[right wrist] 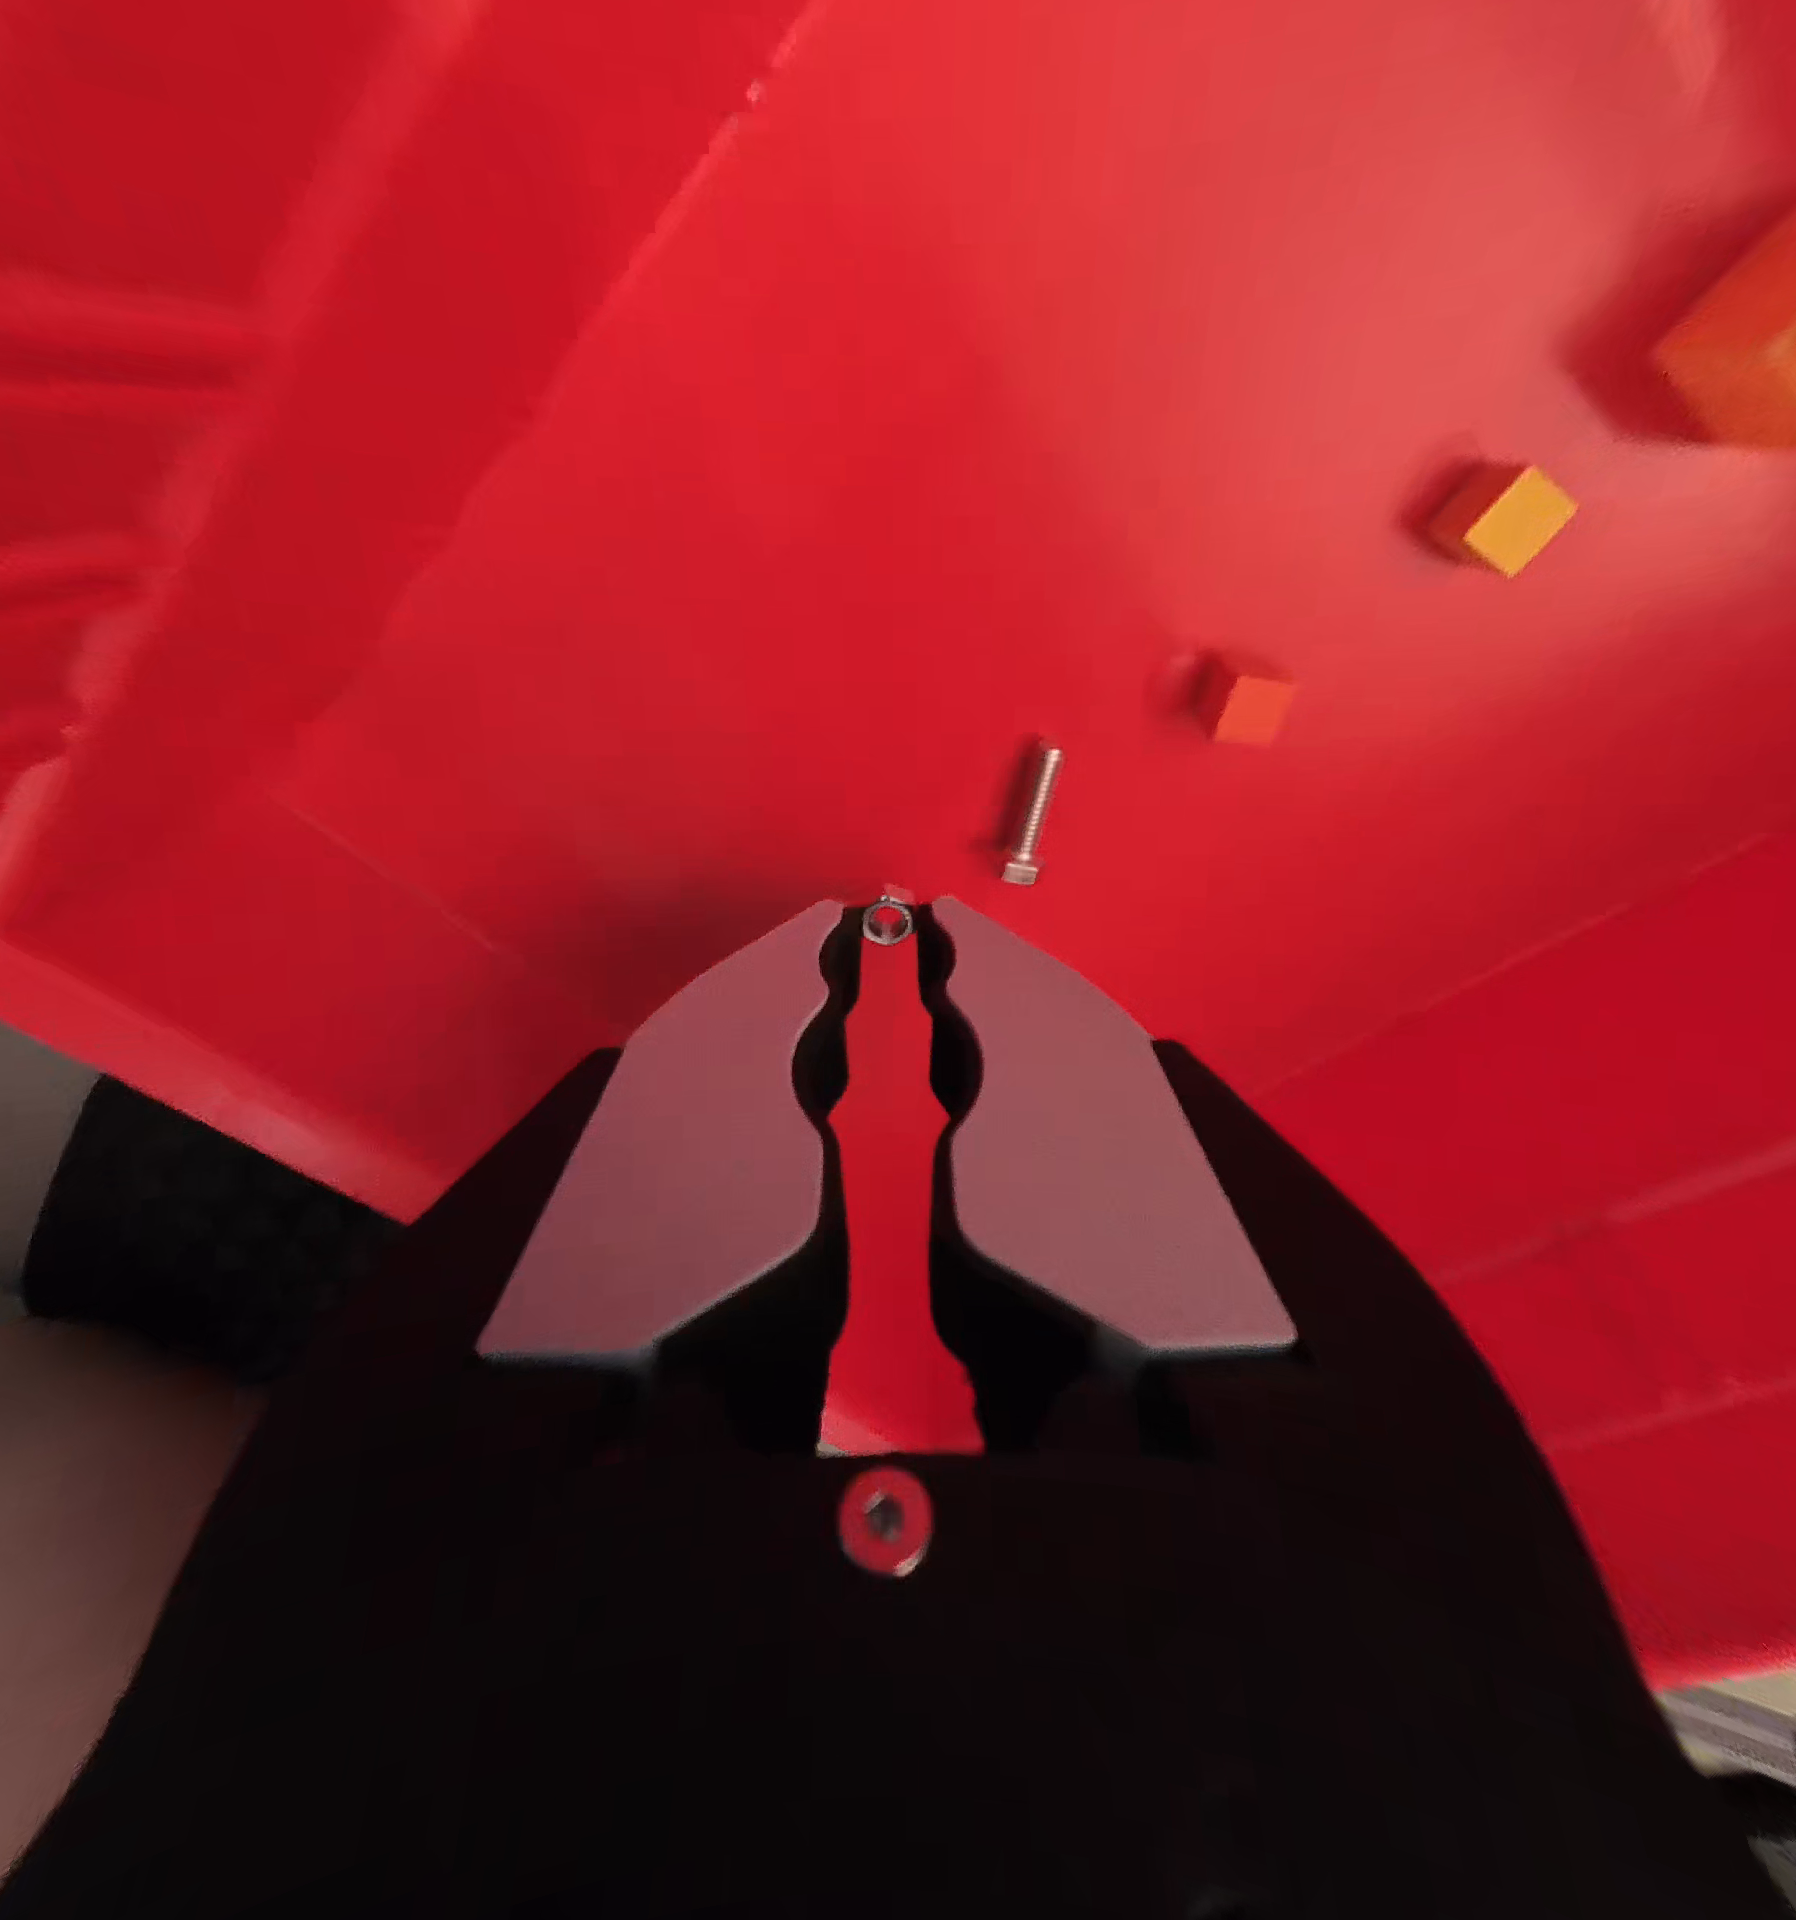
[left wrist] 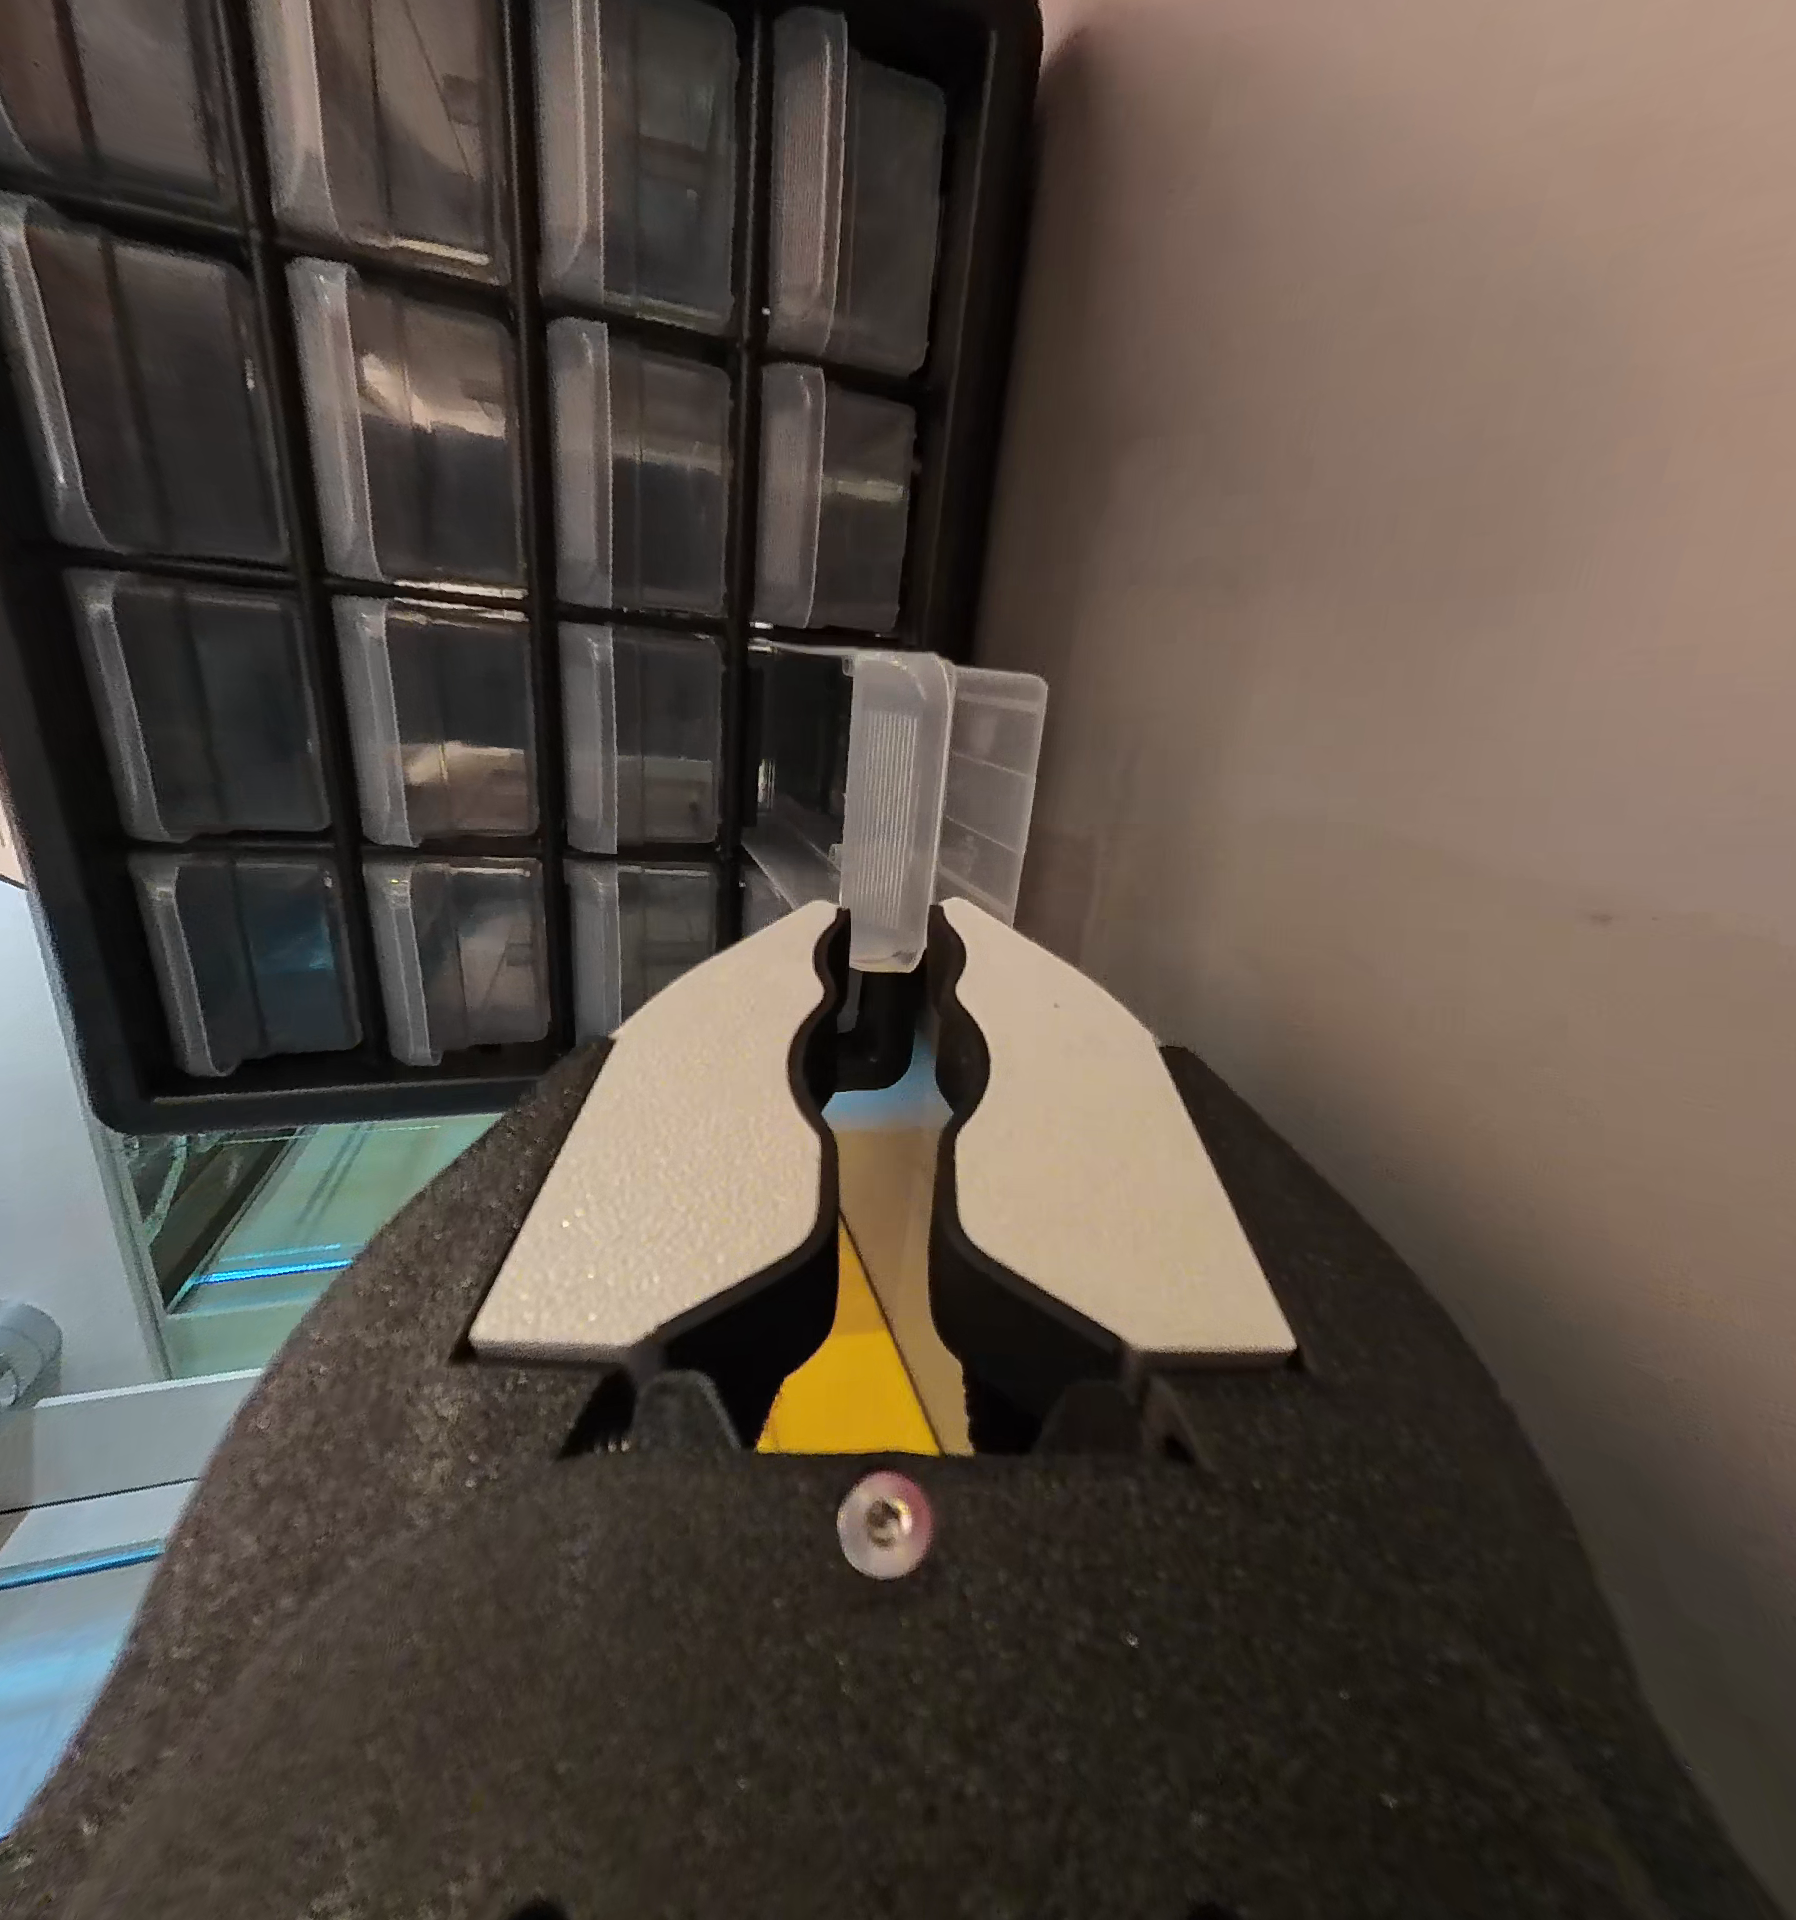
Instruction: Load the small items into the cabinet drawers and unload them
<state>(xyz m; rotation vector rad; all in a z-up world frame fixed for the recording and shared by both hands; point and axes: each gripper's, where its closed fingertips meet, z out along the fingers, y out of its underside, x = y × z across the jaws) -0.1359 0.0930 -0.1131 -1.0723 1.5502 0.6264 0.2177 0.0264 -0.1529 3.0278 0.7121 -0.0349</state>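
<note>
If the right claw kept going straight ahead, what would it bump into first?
Probably the red tray floor: the right claw, pinching a small metal ring, already points at it, though depth is unclear.

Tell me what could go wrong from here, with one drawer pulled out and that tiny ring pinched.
1. The small metal ring sits at the very tips of the right gripper; it could slip and drop onto the red tray.
2. The left gripper holds only the clear plastic drawer's handle tab; a crooked pull might jam it in the black cabinet.
</note>
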